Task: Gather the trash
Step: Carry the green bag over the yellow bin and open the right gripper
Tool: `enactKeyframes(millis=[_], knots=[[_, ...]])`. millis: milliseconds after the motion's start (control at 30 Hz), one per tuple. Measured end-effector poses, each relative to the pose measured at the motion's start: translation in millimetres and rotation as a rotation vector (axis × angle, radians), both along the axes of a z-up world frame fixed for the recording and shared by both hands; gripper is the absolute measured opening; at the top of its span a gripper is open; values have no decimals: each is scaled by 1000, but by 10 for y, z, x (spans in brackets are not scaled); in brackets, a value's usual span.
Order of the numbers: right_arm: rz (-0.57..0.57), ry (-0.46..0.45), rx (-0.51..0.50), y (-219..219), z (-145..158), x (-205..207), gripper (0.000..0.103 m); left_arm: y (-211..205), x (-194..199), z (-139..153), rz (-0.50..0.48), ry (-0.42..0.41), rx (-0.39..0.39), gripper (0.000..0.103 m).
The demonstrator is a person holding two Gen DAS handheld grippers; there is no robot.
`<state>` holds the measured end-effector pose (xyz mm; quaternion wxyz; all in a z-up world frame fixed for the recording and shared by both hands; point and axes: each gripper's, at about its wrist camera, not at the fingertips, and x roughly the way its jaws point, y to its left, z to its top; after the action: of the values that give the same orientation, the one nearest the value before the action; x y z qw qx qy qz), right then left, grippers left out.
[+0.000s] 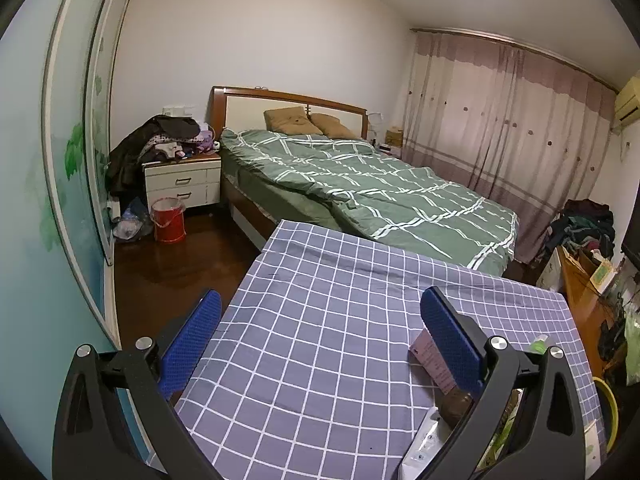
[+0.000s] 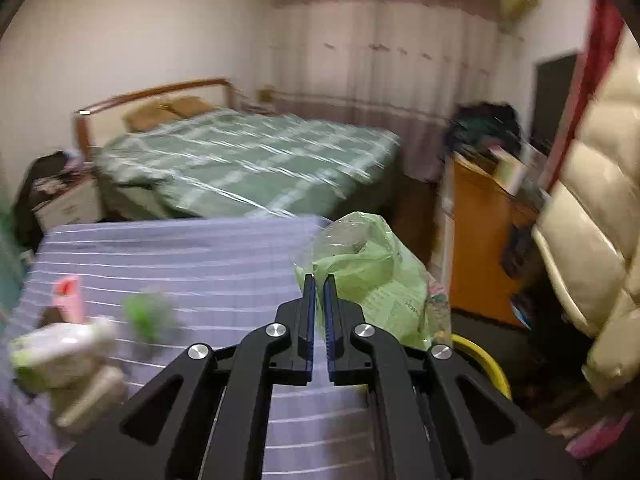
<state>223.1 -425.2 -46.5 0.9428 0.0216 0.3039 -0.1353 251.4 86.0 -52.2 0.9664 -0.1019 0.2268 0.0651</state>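
Right wrist view showed our right gripper (image 2: 319, 280) with its fingers drawn nearly together on the edge of a green plastic bag (image 2: 372, 276), which hung at the right corner of the checked tablecloth (image 2: 200, 248), above a yellow-rimmed bin (image 2: 486, 356). We judged the bag pinched, though blur left the contact unsure. Our left gripper (image 1: 320, 320) stood spread wide and empty over the cloth, a pink carton (image 1: 434, 364) just beside its right finger. More scraps (a white wrapper (image 2: 60, 348) and a green blur (image 2: 150, 314)) lay at the cloth's left. To do this well, we thought, keep the bag's mouth up and steady while the free claw feeds pieces in singly.
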Motion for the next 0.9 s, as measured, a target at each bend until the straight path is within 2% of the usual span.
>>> enactKeyframes(millis=[233, 333, 433, 600, 733, 800, 900], knots=[[-95, 105, 55, -491, -468, 157, 5, -90, 5, 8, -28, -2, 20, 98], [-142, 139, 80, -586, -630, 159, 17, -107, 13, 4, -50, 2, 15, 98], [-181, 126, 148, -610, -702, 80, 20, -128, 7, 12, -78, 2, 6, 98], [-213, 47, 182, -590, -662, -22, 27, -221, -9, 30, -124, -6, 15, 98], [-246, 5, 215, -662, -689, -78, 33, -378, -44, 40, -241, -13, 4, 98], [-258, -15, 234, -725, -691, -93, 36, -488, -92, 67, -387, -26, -33, 98], [-267, -33, 261, -790, -699, -98, 40, -675, -197, 106, -570, -42, -33, 98]])
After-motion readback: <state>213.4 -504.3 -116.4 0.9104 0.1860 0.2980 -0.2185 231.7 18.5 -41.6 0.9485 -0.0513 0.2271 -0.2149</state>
